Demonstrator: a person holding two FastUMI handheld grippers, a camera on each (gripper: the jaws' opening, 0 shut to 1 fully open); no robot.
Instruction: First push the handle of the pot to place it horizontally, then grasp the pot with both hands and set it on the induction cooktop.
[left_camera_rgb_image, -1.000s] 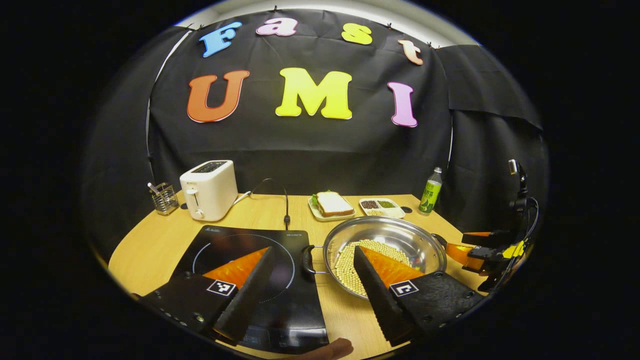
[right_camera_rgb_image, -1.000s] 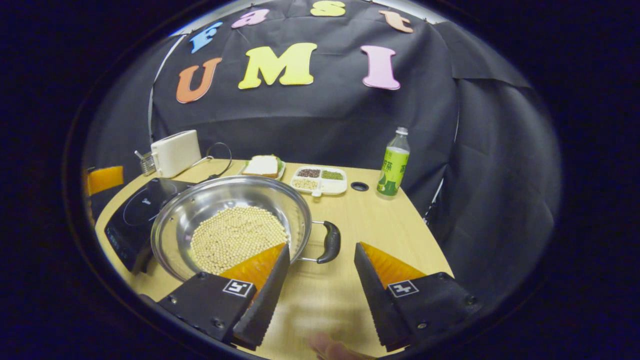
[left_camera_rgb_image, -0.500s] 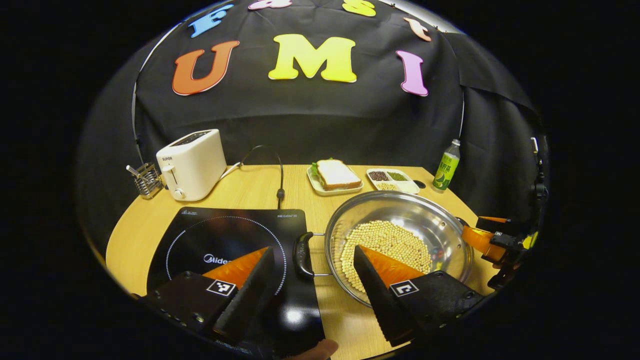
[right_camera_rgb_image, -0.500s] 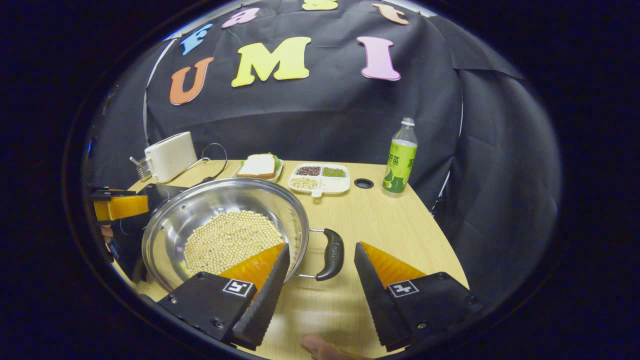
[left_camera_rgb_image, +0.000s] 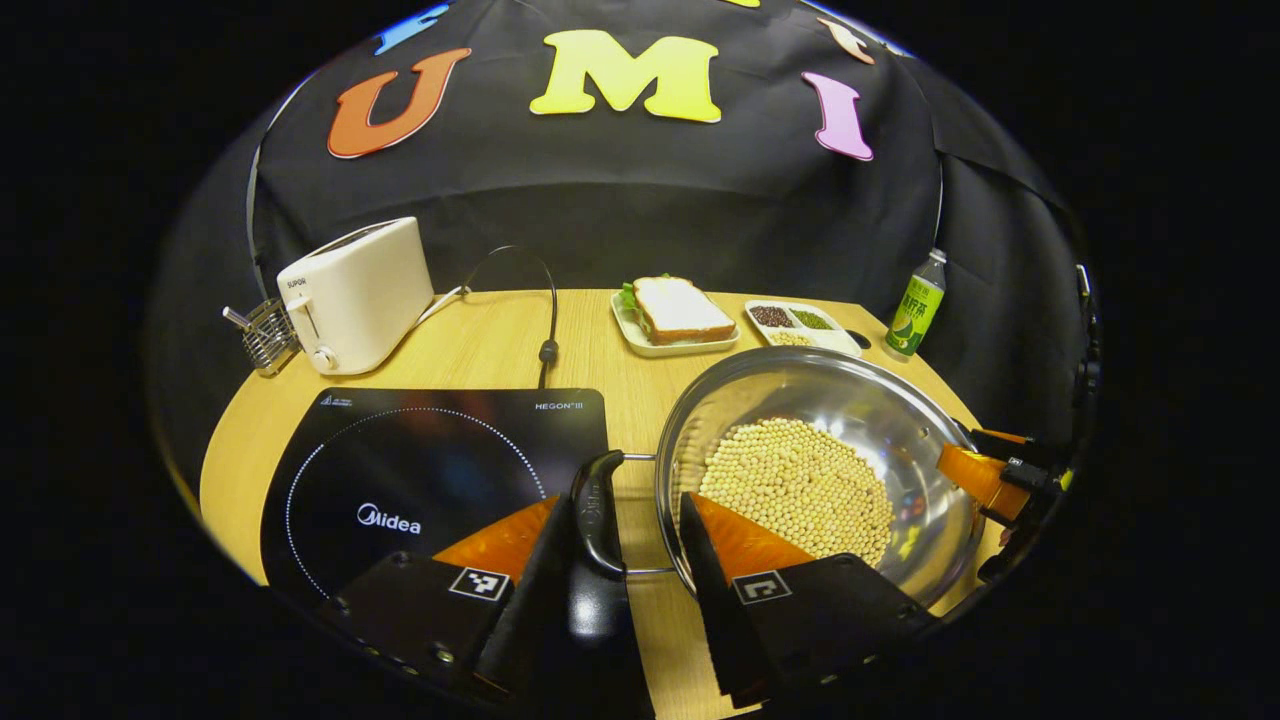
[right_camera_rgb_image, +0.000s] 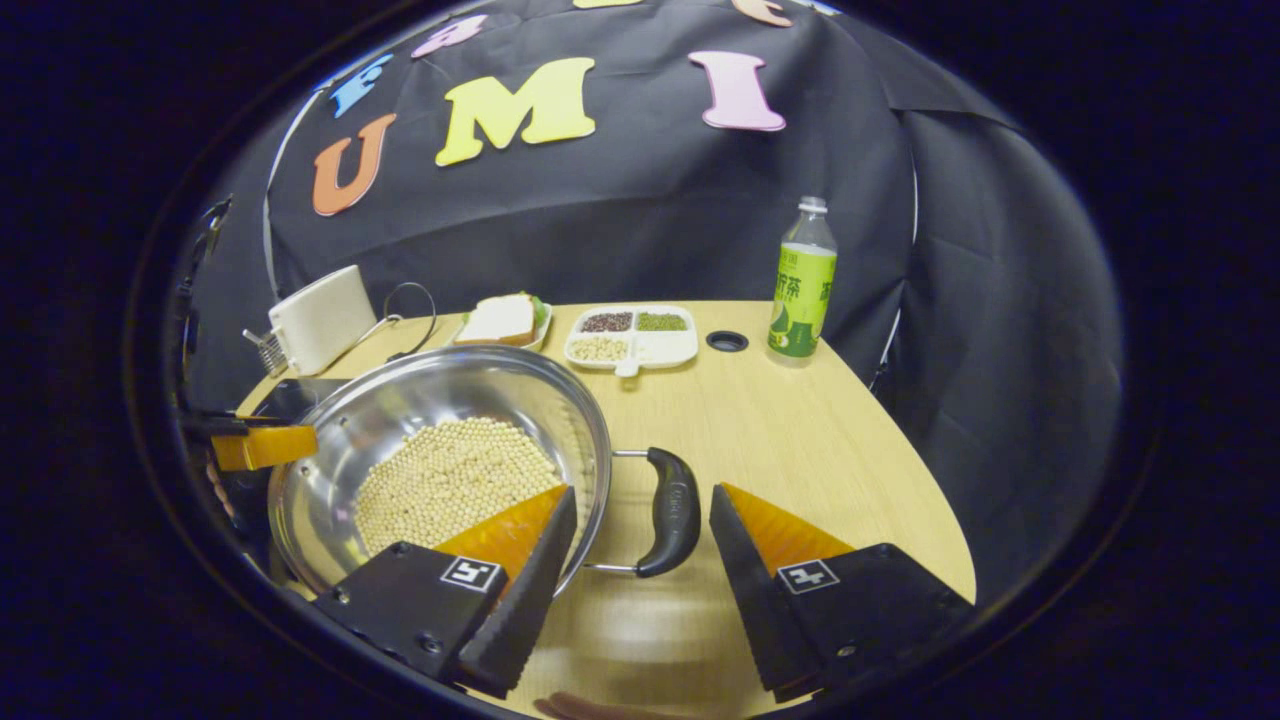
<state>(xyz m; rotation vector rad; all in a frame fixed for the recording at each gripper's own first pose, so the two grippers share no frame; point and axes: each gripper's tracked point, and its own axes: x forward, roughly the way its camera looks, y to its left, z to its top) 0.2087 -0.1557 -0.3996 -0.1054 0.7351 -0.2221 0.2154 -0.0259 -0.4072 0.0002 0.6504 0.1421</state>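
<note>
Wooden tabletop against a black cloth wall. Steel pot of pale beans is set on the tabletop just right of the induction cooktop. Left gripper: jaws apart, straddling the pot's left handle, contact not discernible. Right gripper: jaws apart, the right handle lying between them, untouched. Toaster label and cooktop markings are seen in the left gripper view; the bottle is seen closer in the right gripper view.
</note>
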